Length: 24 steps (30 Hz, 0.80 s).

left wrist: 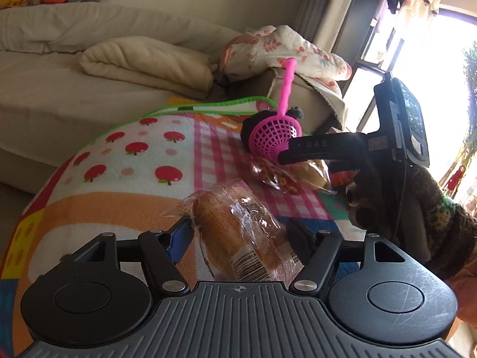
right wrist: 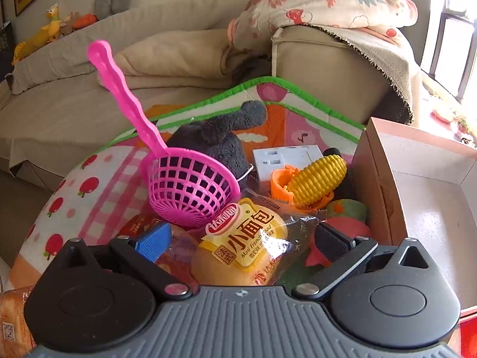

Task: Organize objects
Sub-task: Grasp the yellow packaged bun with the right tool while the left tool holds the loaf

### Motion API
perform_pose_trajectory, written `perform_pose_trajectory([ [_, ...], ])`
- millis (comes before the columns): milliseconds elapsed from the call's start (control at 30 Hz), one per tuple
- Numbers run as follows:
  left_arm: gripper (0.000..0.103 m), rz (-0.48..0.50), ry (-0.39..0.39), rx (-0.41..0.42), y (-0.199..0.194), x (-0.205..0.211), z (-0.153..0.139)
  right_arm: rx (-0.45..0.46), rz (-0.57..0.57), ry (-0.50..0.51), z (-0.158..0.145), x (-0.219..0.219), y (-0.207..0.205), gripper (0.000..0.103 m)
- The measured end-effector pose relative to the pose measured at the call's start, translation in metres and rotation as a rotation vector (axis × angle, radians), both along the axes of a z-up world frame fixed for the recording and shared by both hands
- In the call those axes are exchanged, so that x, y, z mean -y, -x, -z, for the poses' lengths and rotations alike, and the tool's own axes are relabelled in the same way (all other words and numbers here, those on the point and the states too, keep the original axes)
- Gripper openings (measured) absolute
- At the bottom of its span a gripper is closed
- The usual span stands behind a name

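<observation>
My left gripper (left wrist: 238, 232) is shut on a wrapped bread roll (left wrist: 226, 229), which lies lengthwise between its jaws just above the play mat (left wrist: 119, 164). My right gripper (right wrist: 243, 240) stands open around a second packet, a yellow-labelled mini bread (right wrist: 244, 244), and its pads do not touch the wrapper. In the left wrist view one finger (left wrist: 316, 146) of the right gripper reaches in over that packet (left wrist: 310, 173). A pink toy strainer (right wrist: 190, 191) leans on a grey plush toy (right wrist: 214, 140) just behind it.
A toy corn cob (right wrist: 319, 176) in an orange holder, a white socket plate (right wrist: 286, 158) and soft toys crowd the mat beside an open cardboard box (right wrist: 381, 179) on the right. A beige sofa (left wrist: 89, 89) with folded blankets lies behind. A gloved hand (left wrist: 432, 208) holds the right gripper.
</observation>
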<state>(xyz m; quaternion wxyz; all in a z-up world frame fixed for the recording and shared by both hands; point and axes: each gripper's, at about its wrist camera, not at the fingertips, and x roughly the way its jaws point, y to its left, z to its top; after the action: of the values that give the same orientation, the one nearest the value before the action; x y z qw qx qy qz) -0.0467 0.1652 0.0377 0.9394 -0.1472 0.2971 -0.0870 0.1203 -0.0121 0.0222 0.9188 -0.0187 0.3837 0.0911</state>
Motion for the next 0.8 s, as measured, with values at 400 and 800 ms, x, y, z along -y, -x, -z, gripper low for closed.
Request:
perform_pose_trajectory([
  [400, 0.074, 0.154, -0.081, -0.041, 0.022, 0.056, -0.003, -0.042, -0.173, -0.036, -0.032, 0.073, 0.124, 0.017],
  [800, 0.074, 0.069, -0.108, -0.063, 0.020, 0.054, -0.006, -0.134, 0.079, -0.229, -0.027, 0.024, 0.026, 0.085],
])
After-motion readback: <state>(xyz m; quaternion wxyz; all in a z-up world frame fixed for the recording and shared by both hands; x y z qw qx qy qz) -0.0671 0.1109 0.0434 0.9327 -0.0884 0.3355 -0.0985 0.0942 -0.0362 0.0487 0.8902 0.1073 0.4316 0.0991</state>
